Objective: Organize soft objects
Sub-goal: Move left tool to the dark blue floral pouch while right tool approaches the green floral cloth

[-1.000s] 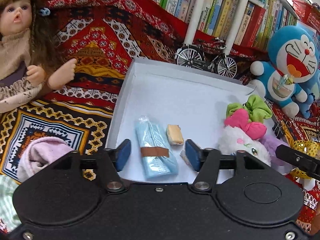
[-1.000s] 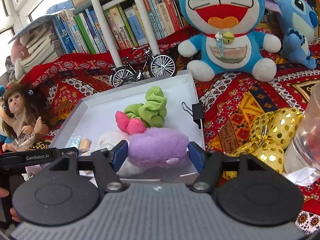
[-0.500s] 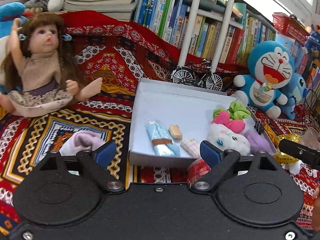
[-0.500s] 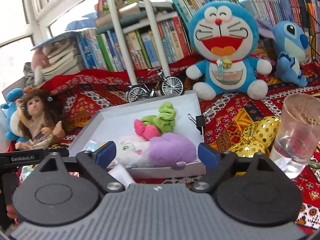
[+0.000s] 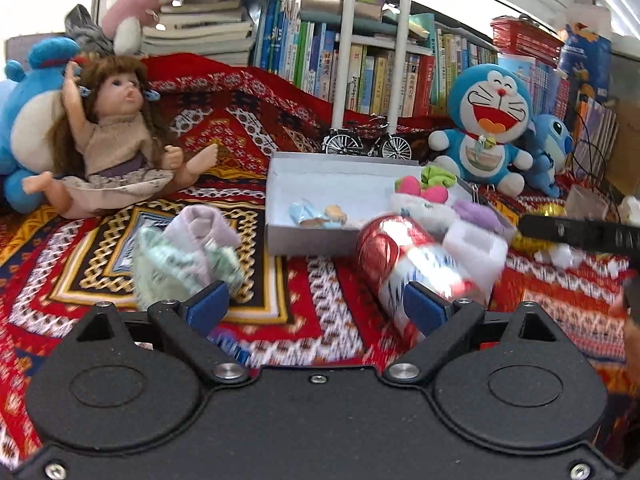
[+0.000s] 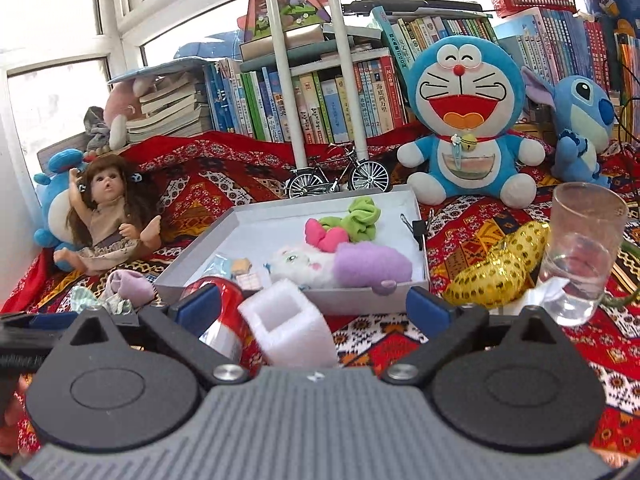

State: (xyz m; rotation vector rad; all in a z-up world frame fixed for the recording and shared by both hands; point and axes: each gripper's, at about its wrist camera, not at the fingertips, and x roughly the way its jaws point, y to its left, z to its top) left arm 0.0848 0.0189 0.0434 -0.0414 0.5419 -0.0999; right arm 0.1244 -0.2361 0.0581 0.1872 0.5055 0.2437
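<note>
A white shallow box (image 5: 304, 236) (image 6: 188, 276) lies on the patterned red cloth. In it are a white plush with a pink bow (image 6: 304, 260), a purple soft piece (image 6: 372, 264), a green scrunchie (image 6: 362, 216), a blue packet (image 5: 304, 212) and small items. A pale purple sock and green cloth (image 5: 188, 248) lie left of the box. My left gripper (image 5: 316, 306) is open and empty, in front of the box. My right gripper (image 6: 312, 304) is open and empty; a white foam block (image 6: 288, 324) and a red can (image 6: 224, 320) lie between its fingers.
A doll (image 5: 116, 152) sits at the left, a Doraemon plush (image 6: 464, 120) and a Stitch plush (image 6: 580, 128) at the back right. A toy bicycle (image 6: 340, 176) stands behind the box. A glass (image 6: 580, 252) and gold sequin cloth (image 6: 496, 268) are right of it. Bookshelves line the back.
Both grippers have pulled back from the box and opened wider. The can, foam block and sock pile have come into view in front of the box.
</note>
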